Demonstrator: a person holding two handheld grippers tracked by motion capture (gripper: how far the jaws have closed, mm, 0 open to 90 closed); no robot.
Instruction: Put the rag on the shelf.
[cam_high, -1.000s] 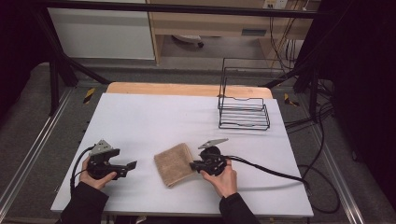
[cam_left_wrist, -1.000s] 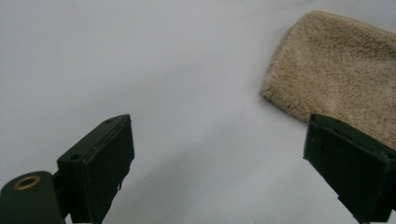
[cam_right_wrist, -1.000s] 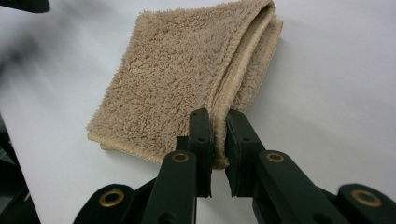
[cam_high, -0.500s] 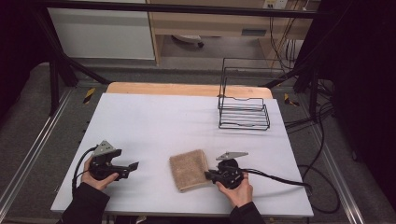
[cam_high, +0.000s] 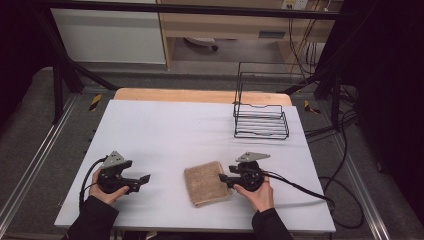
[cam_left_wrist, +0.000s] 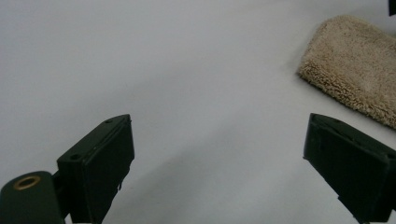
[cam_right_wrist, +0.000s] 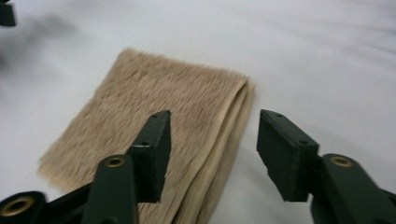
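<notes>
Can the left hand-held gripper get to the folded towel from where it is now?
Probably yes. The left hand-held gripper points at the folded towel with jaws open, and only bare white table lies between them. The right hand-held gripper, jaws just opened, sits at the towel's far edge, out of that path.

A plain tan, looped-pile folded towel (cam_high: 206, 182) lies just ahead of the black right gripper (cam_high: 223, 178), on a plain white table (cam_high: 170, 130), with a black wire rack (cam_high: 261, 117) well beyond it and black sleeves (cam_high: 92, 222).
</notes>
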